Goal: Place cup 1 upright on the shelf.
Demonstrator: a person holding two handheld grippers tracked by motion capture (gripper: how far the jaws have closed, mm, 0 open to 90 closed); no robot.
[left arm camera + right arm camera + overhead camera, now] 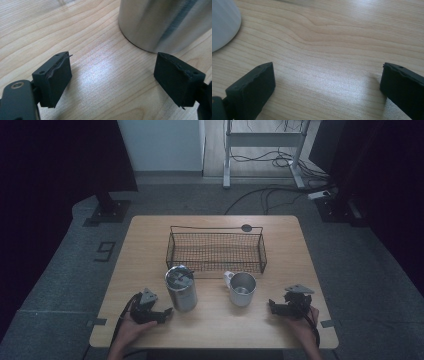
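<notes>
- The left gripper [161,314] rests on the near left part of the wooden desk [150,245], held in the person's left hand [131,327].
- Its jaws stand wide apart with only bare desk between them, as the left gripper view shows; they hold nothing.
- The steel tumbler [180,288] stands upright just beyond those jaws, close to them but not touching, near the middle of the desk. In the left gripper view its rounded steel wall [160,22] rises ahead of the jaws, toward the right one.
- The tumbler carries a lid on top, and it stands just in front of the wire basket [216,251].
- The right gripper [276,307] lies on the near right part of the desk in the person's right hand [306,322], with its grey three-cornered plate on top.
- Its jaws are also spread wide, with nothing but wood grain between them in the right gripper view.
- The metal mug [242,288] stands upright just to the left of the right gripper, apart from it, its handle turned toward the tumbler; a pale curved part of it [223,22] shows at the upper left of the right gripper view.
- Tumbler and mug stand side by side, apart, both in front of the basket.
</notes>
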